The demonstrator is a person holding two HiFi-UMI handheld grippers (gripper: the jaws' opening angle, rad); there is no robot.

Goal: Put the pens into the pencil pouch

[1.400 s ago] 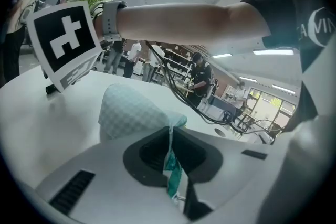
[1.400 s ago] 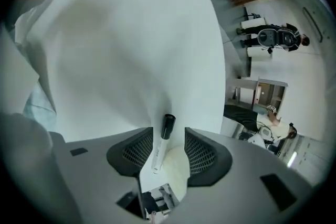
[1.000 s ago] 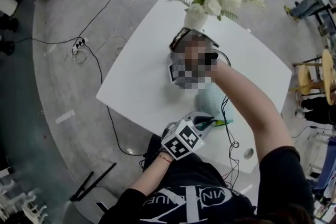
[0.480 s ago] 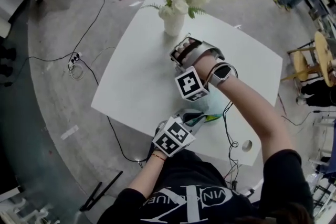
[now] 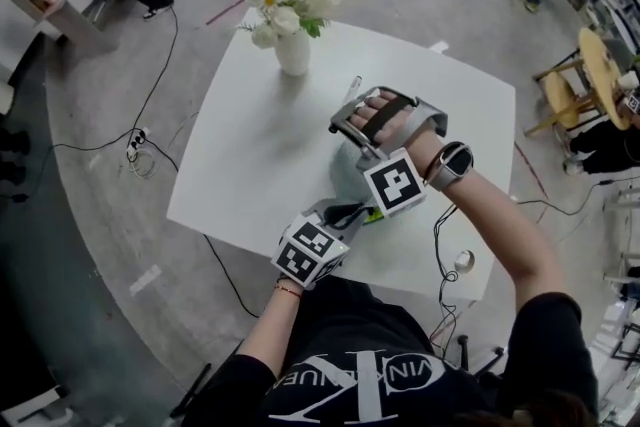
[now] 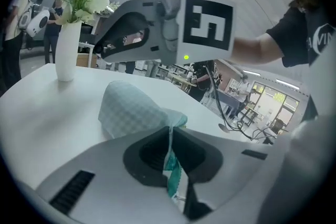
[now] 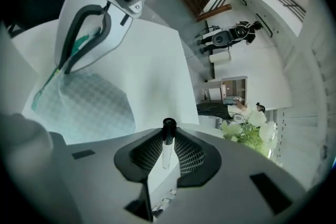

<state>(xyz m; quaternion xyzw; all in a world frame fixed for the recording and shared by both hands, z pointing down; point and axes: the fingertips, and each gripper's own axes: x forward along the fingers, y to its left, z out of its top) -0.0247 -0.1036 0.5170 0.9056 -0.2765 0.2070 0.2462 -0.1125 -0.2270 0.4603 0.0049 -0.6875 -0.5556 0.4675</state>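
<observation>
A pale green checked pouch (image 6: 134, 106) lies on the white table (image 5: 250, 145). My left gripper (image 6: 171, 134) is shut on the pouch's near edge and holds it up a little. In the head view most of the pouch (image 5: 376, 215) is hidden under my right hand. My right gripper (image 7: 168, 132) hangs above the table beyond the pouch (image 7: 86, 105). Its jaws have just been closing and now pinch a clear pen with a black cap (image 7: 167, 140). The pen's end (image 5: 352, 87) sticks out past the right gripper (image 5: 352, 107) in the head view.
A white vase of white flowers (image 5: 291, 50) stands at the table's far left part. A cable and a small round object (image 5: 463, 260) lie near the table's right front edge. Chairs and people stand around the room.
My right gripper has risen off the table with the pen, rolled so that its marker cube faces up, and drawn away from the vase towards the pouch. The left gripper has kept still.
</observation>
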